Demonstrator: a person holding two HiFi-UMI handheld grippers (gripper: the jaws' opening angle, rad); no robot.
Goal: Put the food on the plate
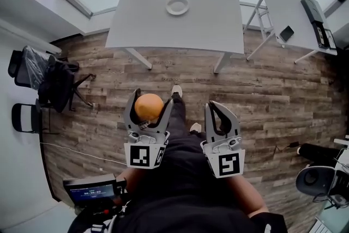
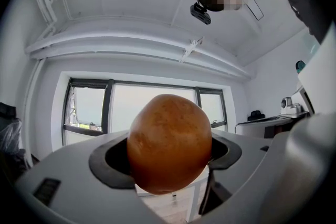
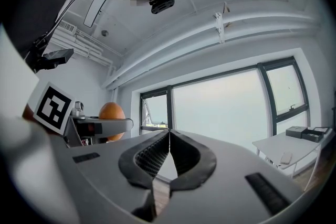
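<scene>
Plainly the carry is the step in hand. The pale grey rectangular counter [image 1: 207, 19] stands well ahead of the left tool [image 1: 152, 100] and the right tool [image 1: 214, 106], across a stretch of brown wood-plank floor [image 1: 262, 95]. The left tool is clamped on its load, one jaw pressing each side. The right tool, just beside it, has its jaws pinched together with nothing between them. The small round white plate [image 1: 177, 6] sits on the counter's far part, ahead of the left tool and a little toward the right one, well apart from both. The round orange-brown piece of food [image 2: 169, 141], smooth-skinned, fills the gap between the left tool's jaws, so it is not yet on the plate. I judge the next move calls for bringing the left tool forward until the food hangs over the plate, lowering it close, then easing the jaws apart gently, since so round a thing could roll off the rim
</scene>
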